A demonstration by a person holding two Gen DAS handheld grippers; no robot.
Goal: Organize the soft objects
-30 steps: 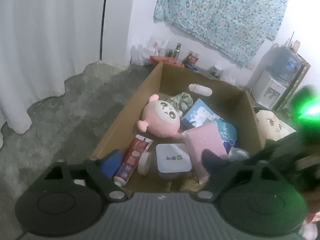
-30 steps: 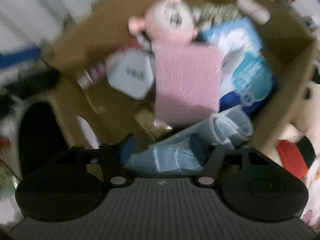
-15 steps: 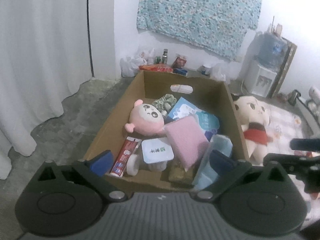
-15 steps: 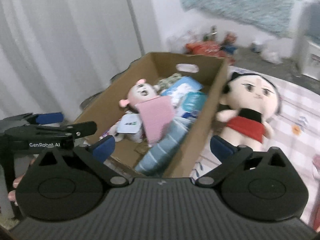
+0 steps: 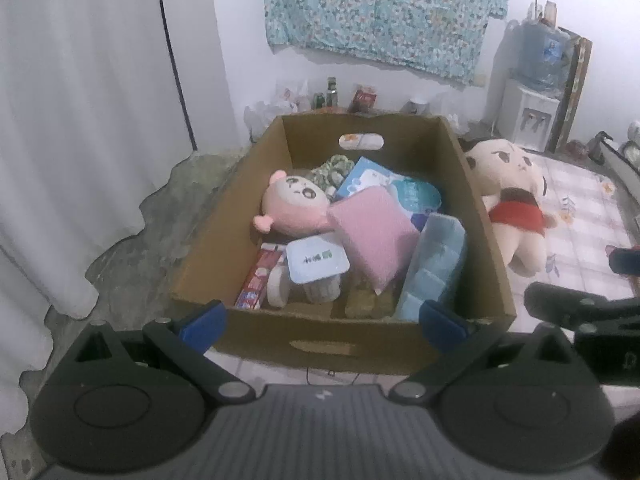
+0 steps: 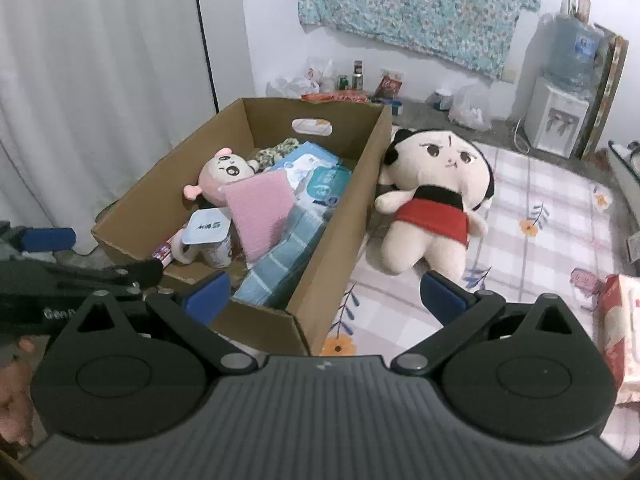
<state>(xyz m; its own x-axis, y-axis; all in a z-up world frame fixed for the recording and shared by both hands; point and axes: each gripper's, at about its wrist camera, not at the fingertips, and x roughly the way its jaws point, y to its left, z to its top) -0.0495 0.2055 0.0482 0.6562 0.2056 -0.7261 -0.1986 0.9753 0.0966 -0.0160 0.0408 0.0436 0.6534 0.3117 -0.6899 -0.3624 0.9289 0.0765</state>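
The left gripper [image 5: 323, 320] hovers just before the near wall of the cardboard box [image 5: 256, 160], its blue-tipped fingers [image 5: 204, 316] spread wide apart and holding nothing. The box stands on the floor, partly on a checked mat [image 6: 552, 208], near a white curtain [image 5: 80, 120]. Inside it, from the left wall across, lie a red tube [image 5: 256, 280] and a white-lidded cup [image 5: 318, 260] at the near end, a pink plush [image 5: 294, 204] further back, a pink sponge cloth [image 5: 374, 236] leaning in the middle, and a folded blue towel [image 5: 434, 268] propped against the right wall, with blue wipe packs [image 5: 412, 196] behind it. Just outside the box's right wall, a big-headed doll in a red skirt [image 6: 436, 200] lies on the mat. The right gripper [image 6: 325, 296] hangs above the mat by the box's near right corner, fingers [image 6: 444, 292] likewise wide apart and empty. A red-and-white packet [image 6: 620, 328] sits at the mat's right edge.
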